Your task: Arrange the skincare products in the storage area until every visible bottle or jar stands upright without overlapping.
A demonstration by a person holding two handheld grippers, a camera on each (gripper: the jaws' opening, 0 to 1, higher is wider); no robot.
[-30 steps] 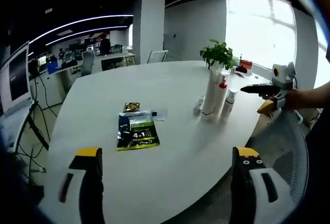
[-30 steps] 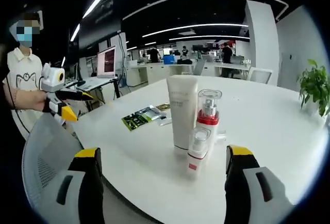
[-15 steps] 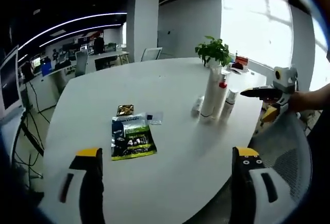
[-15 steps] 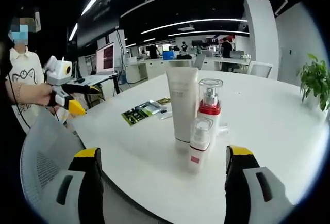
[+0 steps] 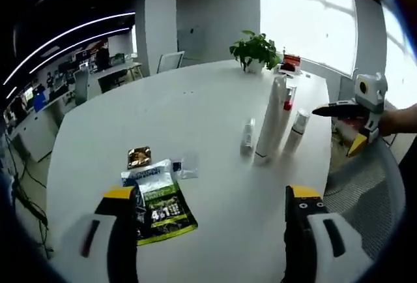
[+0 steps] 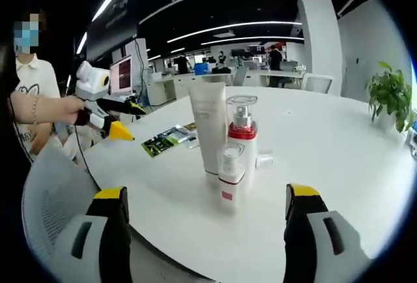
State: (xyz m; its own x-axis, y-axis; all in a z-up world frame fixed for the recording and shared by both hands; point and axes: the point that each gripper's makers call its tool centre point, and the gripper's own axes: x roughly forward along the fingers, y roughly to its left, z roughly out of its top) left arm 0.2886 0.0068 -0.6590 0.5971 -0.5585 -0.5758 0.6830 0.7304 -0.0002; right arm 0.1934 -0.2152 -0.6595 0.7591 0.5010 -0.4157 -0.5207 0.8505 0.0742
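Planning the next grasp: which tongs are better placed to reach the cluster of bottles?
Probably the right tongs: open, they face the white tube, red-collared pump bottle and small bottle head-on. The left tongs hang over the green sachet, bottles off to one side.

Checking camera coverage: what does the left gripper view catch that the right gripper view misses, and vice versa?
Left gripper view alone: the bright windows, a small gold packet lying beside the green pouch, and the right gripper over the table's edge.

Right gripper view alone: a person in a white shirt holding the left gripper, plus a monitor behind.

Both: the white table, the upright cluster of white tube, red-collared pump bottle and small spray bottle, the flat green pouch, the potted plant and each view's own open jaws.
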